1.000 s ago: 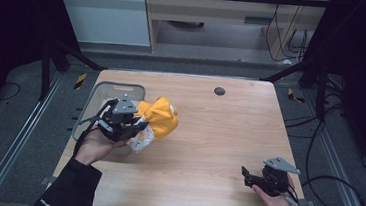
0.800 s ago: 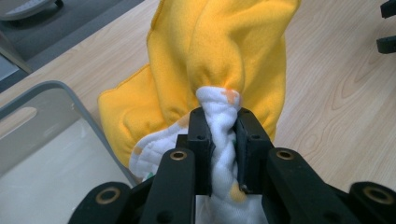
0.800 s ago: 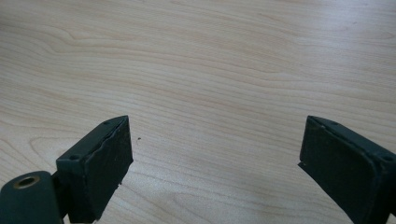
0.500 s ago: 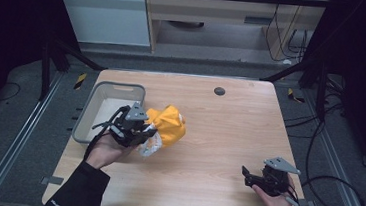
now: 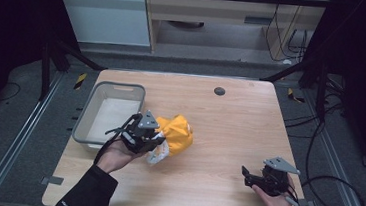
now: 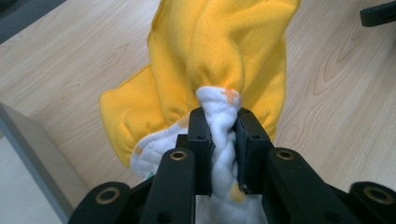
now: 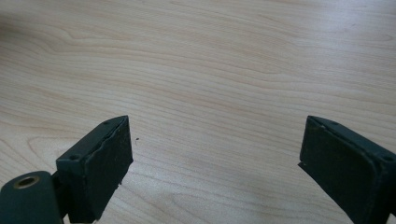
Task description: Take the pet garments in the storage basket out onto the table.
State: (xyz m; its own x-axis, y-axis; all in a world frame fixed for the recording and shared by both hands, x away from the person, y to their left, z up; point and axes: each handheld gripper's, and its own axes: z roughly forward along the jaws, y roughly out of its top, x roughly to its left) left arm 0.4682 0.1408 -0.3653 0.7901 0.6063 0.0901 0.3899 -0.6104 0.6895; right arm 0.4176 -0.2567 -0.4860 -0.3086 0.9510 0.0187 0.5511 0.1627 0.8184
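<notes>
Left gripper is clamped on the cloth's white bunch mid-frame, right gripper gaping, so I'd lay it flat, no yanking.

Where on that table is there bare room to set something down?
The broad wood between the yellow cloth and the right claw is bare, as is the far right side past the dark disc. The left side is crowded: grey bin, left claw shut on the cloth.
</notes>
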